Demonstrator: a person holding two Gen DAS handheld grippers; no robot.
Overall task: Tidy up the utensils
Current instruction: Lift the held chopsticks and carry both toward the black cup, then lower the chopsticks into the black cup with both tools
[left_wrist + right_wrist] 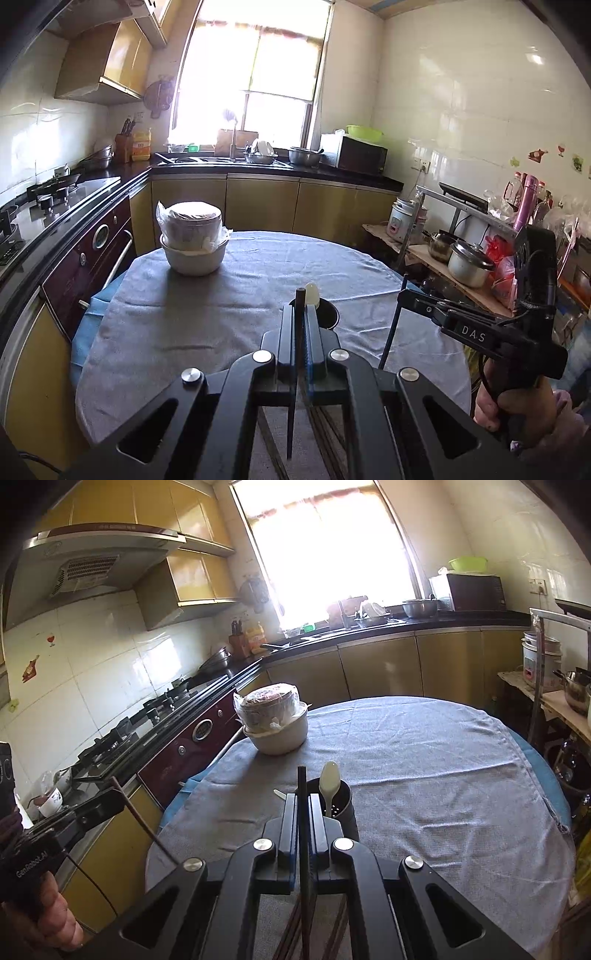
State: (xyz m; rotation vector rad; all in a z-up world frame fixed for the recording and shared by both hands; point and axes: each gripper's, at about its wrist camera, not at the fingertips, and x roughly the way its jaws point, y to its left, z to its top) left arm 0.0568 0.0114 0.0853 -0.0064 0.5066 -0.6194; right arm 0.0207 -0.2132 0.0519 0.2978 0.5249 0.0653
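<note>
Your two wrist cameras look forward along their fingers, close above the round table, both facing the window and sharing the stacked bowls.

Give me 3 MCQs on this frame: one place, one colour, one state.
1. Where does the stacked bowl set stand on the table?
A. far side, near the stove
B. on the near edge
C. inside the holder

2. What colour is the spoon in the utensil holder?
A. red
B. cream white
C. blue

3. How do the right gripper's jaws stand?
A. wide open, empty
B. shut on a chopstick
C. shut on the spoon

Key: 1 A, it sits at the cloth's far edge by the stove. 2 B, its pale bowl sticks up from the black holder. 3 B, the dark stick runs between the closed jaws; the left gripper grips another chopstick.
</note>
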